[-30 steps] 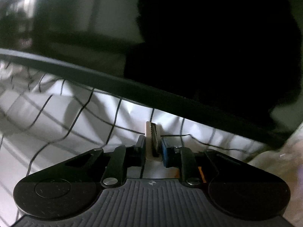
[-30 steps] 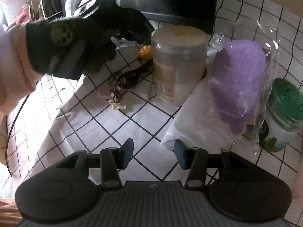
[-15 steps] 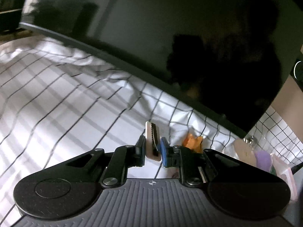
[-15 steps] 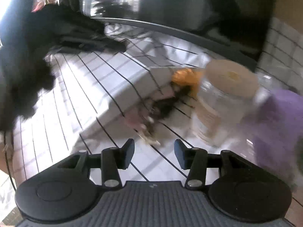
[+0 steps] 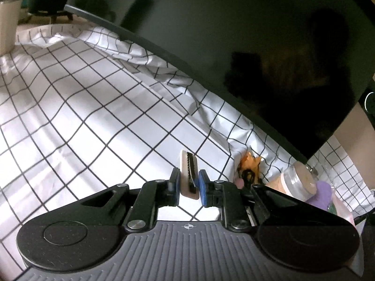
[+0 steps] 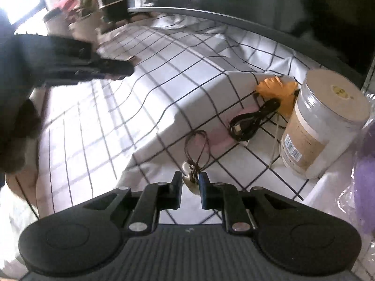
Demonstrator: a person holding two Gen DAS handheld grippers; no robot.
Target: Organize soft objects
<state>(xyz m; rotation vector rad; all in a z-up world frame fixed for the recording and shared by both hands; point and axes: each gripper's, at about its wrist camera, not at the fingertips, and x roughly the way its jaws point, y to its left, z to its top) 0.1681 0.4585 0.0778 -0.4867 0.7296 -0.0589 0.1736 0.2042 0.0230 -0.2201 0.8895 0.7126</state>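
My left gripper [image 5: 189, 183] is shut on a small beige hair clip with dark teeth [image 5: 187, 174] and holds it above the white checked cloth [image 5: 93, 107]. My right gripper [image 6: 190, 183] has closed around a cream star charm [image 6: 188, 182] on a dark cord [image 6: 196, 149] lying on the cloth. An orange soft item [image 6: 281, 91] lies beyond, next to a coiled black cable [image 6: 255, 119] and a pink item [image 6: 218, 138]. A purple plush in clear wrap [image 6: 365, 168] is at the right edge. The orange item [image 5: 250, 160] also shows in the left wrist view.
A tall clear jar with a beige lid [image 6: 323, 121] stands right of the cable. A large dark monitor [image 5: 234, 46] runs along the back of the table. The left hand's black sleeve and tool [image 6: 58, 61] sit over the cloth at left.
My right gripper dropped toward the star charm and its jaws narrowed around it. My left gripper swung left and back, still holding the clip.
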